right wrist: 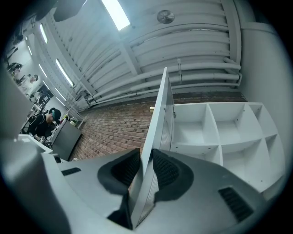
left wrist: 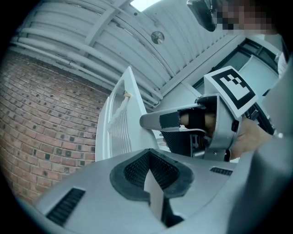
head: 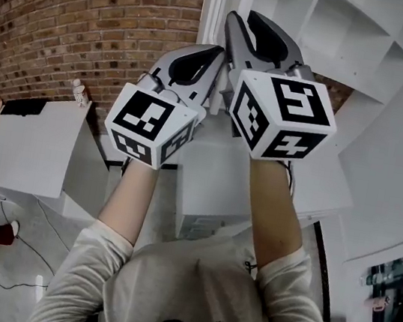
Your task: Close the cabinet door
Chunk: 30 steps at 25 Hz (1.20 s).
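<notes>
The white cabinet door [right wrist: 158, 123] stands open, edge-on to me, with slats on its inner face. In the right gripper view its thin edge runs between the ribbed pads of my right gripper [right wrist: 144, 167], which press on both faces. My left gripper [left wrist: 151, 171] clamps the same door's edge [left wrist: 153, 194] just below. From the left gripper view the door [left wrist: 119, 123] rises ahead, and the right gripper [left wrist: 183, 121] grips it higher up. In the head view both grippers, left [head: 215, 64] and right [head: 238, 22], are raised side by side against the door's edge [head: 214, 7].
The cabinet's open white shelves [right wrist: 219, 132] lie right of the door, also in the head view as shelves [head: 344, 27]. A red brick wall [head: 80, 16] is on the left. White tables [head: 22, 143] and a drawer unit [head: 212, 188] stand below. A person [right wrist: 46, 119] sits far off.
</notes>
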Each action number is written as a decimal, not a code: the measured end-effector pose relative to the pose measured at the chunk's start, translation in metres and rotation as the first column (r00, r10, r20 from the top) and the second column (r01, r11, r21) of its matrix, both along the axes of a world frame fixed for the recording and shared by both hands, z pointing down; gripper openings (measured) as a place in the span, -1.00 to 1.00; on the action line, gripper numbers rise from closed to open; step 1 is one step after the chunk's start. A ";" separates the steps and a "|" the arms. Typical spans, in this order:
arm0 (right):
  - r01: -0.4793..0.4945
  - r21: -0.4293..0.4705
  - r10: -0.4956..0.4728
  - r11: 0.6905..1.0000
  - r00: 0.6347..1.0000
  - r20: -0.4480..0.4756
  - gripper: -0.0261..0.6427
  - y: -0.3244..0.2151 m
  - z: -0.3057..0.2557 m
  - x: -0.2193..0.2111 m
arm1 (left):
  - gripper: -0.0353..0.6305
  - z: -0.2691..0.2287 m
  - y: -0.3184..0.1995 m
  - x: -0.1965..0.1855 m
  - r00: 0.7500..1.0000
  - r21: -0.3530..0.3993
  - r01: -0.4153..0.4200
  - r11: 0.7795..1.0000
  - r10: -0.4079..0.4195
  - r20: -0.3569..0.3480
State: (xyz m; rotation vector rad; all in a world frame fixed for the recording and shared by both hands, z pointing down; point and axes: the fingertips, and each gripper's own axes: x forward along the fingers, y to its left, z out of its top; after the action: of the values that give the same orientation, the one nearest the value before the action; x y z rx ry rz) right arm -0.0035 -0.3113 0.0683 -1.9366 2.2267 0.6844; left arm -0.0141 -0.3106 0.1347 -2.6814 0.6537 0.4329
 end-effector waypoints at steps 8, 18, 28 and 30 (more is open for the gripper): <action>-0.043 -0.002 0.043 0.999 0.998 0.038 -0.66 0.010 0.001 0.035 | -0.88 0.001 0.012 0.035 0.998 0.006 -0.061 0.998 0.061 0.013; -0.085 -0.016 0.086 0.996 0.995 0.059 -0.67 0.014 0.000 0.081 | -0.88 0.000 0.017 0.081 0.993 0.001 -0.121 0.993 0.121 0.018; -0.073 -0.026 0.075 0.997 0.994 0.079 -0.67 0.013 0.001 0.114 | -0.88 0.010 0.017 0.112 0.983 -0.034 -0.179 0.983 0.180 0.033; -0.062 -0.031 0.065 0.998 0.995 0.080 -0.67 0.012 0.000 0.120 | -0.88 0.015 0.013 0.119 0.983 -0.045 -0.177 0.983 0.179 0.037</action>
State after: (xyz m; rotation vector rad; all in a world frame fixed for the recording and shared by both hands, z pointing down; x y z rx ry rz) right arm 0.1160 -0.2996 0.0687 -2.0185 2.1473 0.5738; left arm 0.1046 -0.2981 0.1493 -2.7915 0.4166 0.4132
